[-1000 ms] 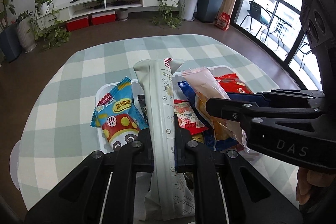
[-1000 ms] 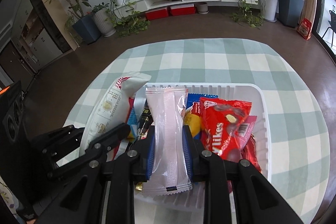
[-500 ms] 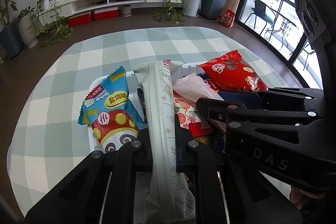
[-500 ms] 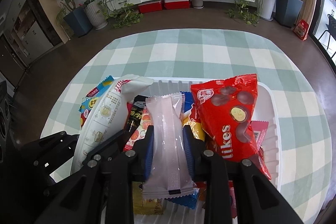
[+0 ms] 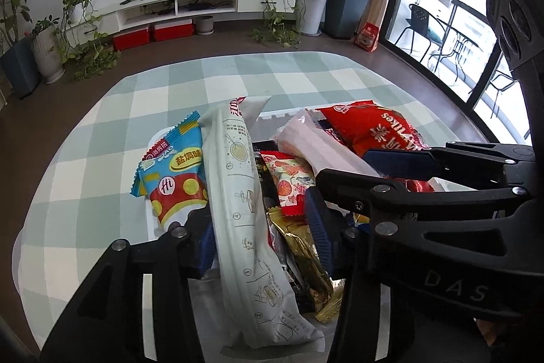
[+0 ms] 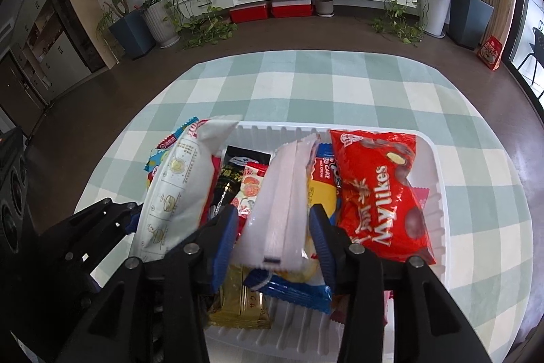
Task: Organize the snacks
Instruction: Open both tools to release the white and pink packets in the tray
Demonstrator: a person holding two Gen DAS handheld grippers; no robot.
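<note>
A white plastic basket on the checked table holds several snack packs. My left gripper is open; the long pale green-white pack lies between its fingers, one end over the basket's left rim. My right gripper is open too, with the translucent pink-white pack lying between its pads on top of the pile. The same pack shows in the left wrist view. A red Mylikes bag lies to its right.
A blue-and-red cartoon snack bag hangs over the basket's left edge. A gold pack and a blue pack lie at the basket's near end. The green checked tablecloth stretches beyond. Plants and a TV shelf stand behind.
Both grippers have opened: the jaws that pinched the long pale pack and the pink-white pack now stand apart. Both packs rest on the pile in the basket.
</note>
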